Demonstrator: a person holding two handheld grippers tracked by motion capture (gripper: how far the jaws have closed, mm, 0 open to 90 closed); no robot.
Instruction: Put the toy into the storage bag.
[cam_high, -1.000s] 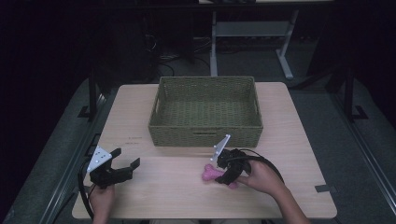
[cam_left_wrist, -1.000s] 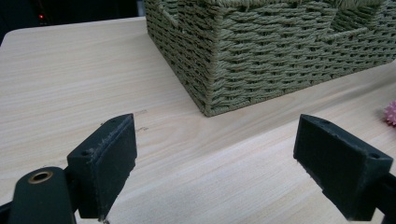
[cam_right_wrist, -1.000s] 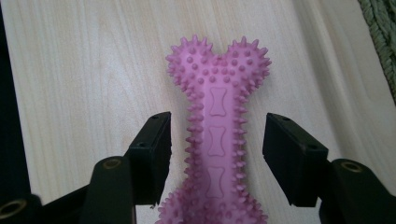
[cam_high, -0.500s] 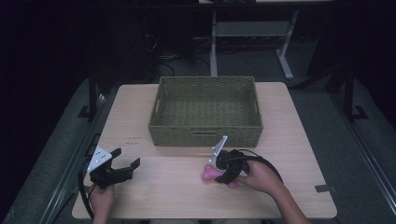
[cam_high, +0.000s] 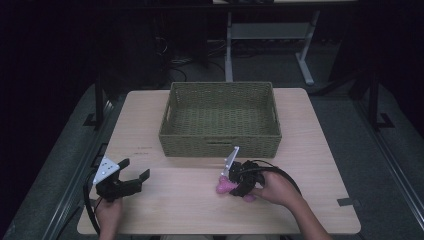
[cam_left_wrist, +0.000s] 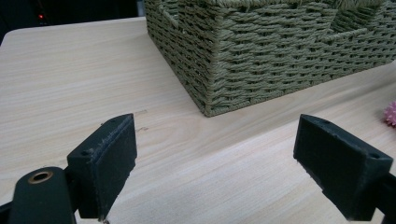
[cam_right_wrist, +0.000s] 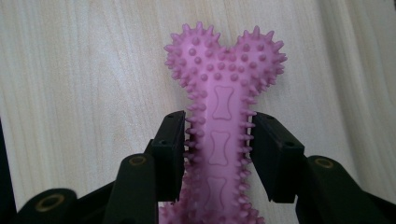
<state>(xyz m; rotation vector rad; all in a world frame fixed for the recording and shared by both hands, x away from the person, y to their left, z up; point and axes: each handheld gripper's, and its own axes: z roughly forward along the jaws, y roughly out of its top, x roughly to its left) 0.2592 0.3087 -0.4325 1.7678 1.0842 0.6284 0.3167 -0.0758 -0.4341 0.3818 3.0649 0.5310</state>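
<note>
A pink spiky bone-shaped toy (cam_right_wrist: 224, 88) lies on the wooden table (cam_high: 180, 205), in front of the woven green basket (cam_high: 220, 146). My right gripper (cam_right_wrist: 217, 130) has its two black jaws pressed against the spikes on either side of the toy's shaft. In the high view the right gripper (cam_high: 234, 183) sits low over the pink toy (cam_high: 223, 187), just ahead of the basket's front wall. My left gripper (cam_high: 135, 171) rests near the table's front left, open with nothing between its jaws. From the left gripper (cam_left_wrist: 215, 154) I see the basket's corner (cam_left_wrist: 210, 93) ahead.
The basket holds nothing that I can see and takes up the middle back of the table. A pink edge of the toy (cam_left_wrist: 390, 114) peeks in at the far right of the left gripper view. Bare wood lies between the two grippers.
</note>
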